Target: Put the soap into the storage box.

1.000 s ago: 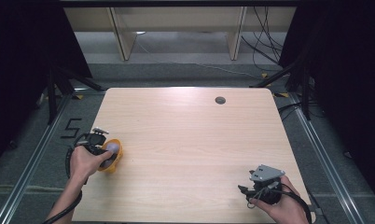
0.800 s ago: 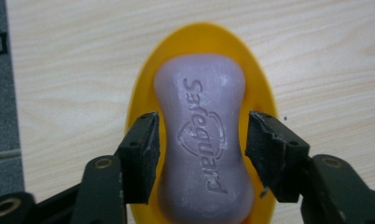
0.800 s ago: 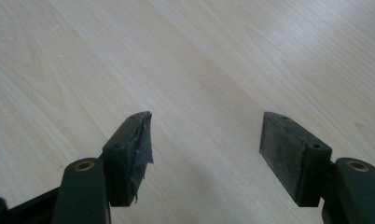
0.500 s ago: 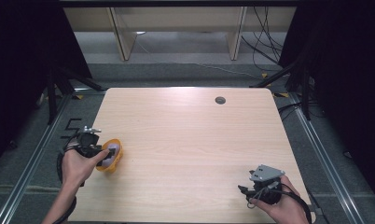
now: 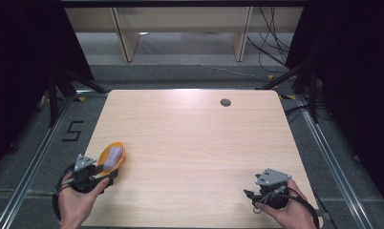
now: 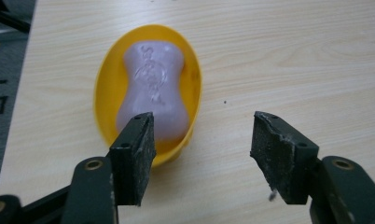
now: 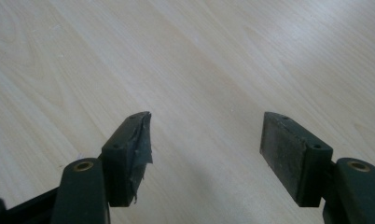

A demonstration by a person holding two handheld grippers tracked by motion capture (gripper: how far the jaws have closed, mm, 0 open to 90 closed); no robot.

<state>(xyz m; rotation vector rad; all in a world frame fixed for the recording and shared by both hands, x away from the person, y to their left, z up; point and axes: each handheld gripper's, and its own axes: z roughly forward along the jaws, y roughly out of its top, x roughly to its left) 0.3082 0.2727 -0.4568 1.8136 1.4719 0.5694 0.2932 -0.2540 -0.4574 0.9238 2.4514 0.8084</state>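
The left gripper (image 6: 199, 154), jaws just opened and empty, sits just short of the glossy yellow oval plastic soap dish (image 6: 104, 93) at the pale wood-grain desk's (image 5: 204, 143) near-left edge. Its waisted lilac soap bar (image 6: 150, 88) looks slippery; the light, rigid dish rim seems the safer hold. The right gripper (image 7: 206, 154) stands wide, empty.

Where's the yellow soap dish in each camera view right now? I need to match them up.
High view: yellow soap dish at the table's near-left edge, just ahead of the left tongs.
Left gripper view: upper left, beyond the left jaw, holding the purple soap bar.
Right gripper view: not in it.
Shared landmark: the light wooden table.
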